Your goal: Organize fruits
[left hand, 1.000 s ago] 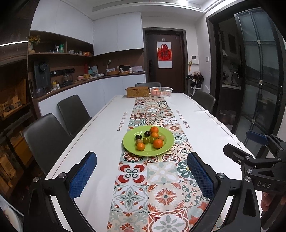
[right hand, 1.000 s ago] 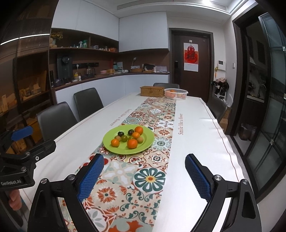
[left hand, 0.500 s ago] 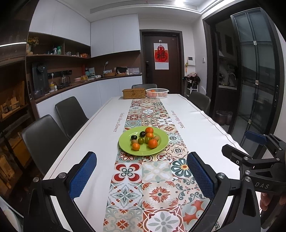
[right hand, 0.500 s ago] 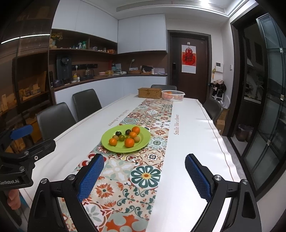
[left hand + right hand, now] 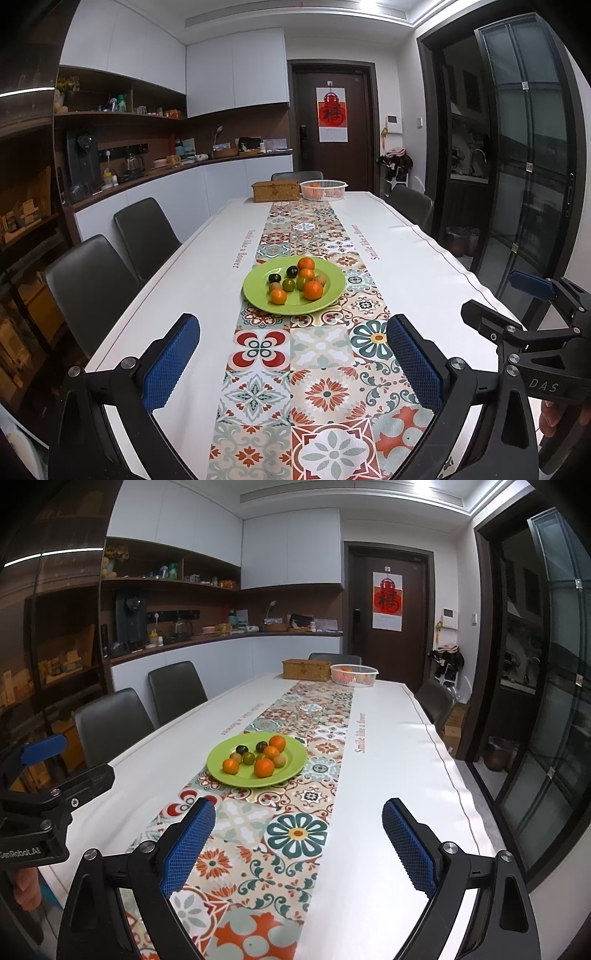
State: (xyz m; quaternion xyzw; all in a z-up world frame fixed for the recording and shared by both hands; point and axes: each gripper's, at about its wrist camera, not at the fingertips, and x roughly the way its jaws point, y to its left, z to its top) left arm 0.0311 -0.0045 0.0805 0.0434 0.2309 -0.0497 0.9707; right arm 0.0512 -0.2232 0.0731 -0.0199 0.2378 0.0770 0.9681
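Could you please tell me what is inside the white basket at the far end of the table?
The white basket beside the wicker box holds orange fruit, visible over its rim and through its slotted wall. How many pieces, and anything lying beneath them, cannot be made out.

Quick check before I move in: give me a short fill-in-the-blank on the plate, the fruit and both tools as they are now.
1. The fruits lie on a round plate whose colour is ____.
2. The plate rests on the patterned ____ that runs down the middle of the table.
3. Both the left tool and the right tool have their jaws ____, holding nothing.
4. The white basket at the far end stands beside a woven ____.

Missing words: green; runner; open; box
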